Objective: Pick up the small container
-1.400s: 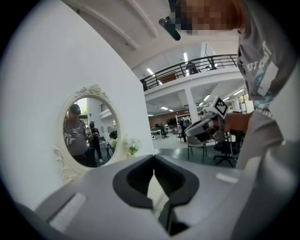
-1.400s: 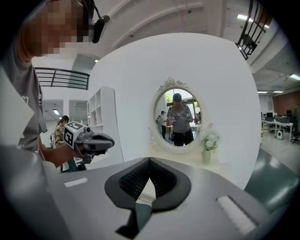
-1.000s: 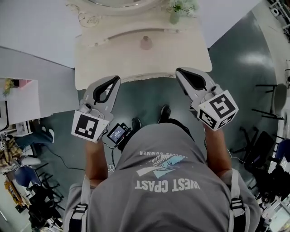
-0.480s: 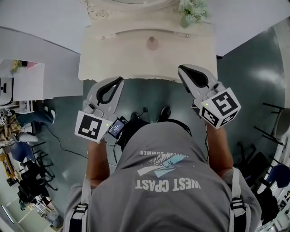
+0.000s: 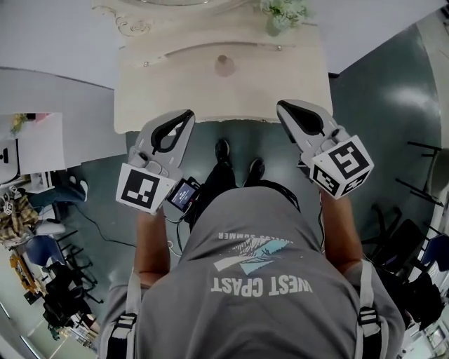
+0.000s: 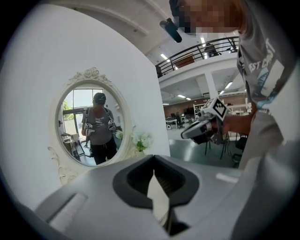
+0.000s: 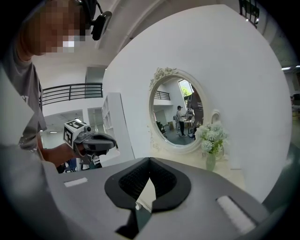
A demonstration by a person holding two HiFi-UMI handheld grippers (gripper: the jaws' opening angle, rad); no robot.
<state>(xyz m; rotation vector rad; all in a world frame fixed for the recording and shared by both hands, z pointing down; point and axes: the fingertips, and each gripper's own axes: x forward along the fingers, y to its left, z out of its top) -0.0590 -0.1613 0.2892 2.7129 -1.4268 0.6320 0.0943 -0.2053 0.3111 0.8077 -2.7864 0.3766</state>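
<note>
Claws shut, left claw (image 5: 187, 113) and right claw (image 5: 280, 106) have neared the table (image 5: 175, 84).

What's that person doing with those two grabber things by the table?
A person stands at a cream table with a mirror, holding a grabber in each hand. The left gripper and right gripper are both shut and empty, hovering at the table's near edge. The small container sits untouched further back on the table, near a vase of flowers. Nothing has been picked up yet.
</note>
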